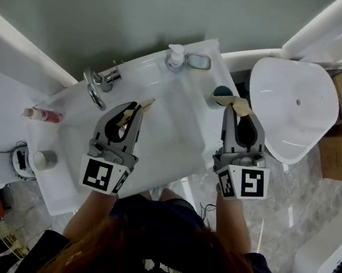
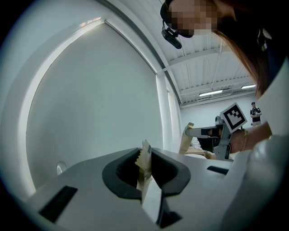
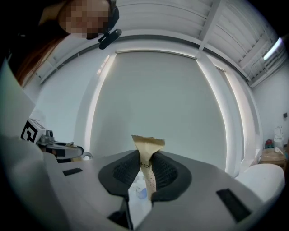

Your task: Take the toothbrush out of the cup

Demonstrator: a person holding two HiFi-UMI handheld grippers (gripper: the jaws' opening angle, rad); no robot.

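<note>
Right claw [image 3: 144, 169], nipping packet [image 3: 148, 145] (left claw [image 2: 144, 168] too)

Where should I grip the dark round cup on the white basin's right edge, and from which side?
Probably its outer wall, jaws level, coming from the person's side. The dark round cup stands upright, mouth up, near the white basin's edge; the right gripper, shut on a tan paper packet, is nearest.
</note>
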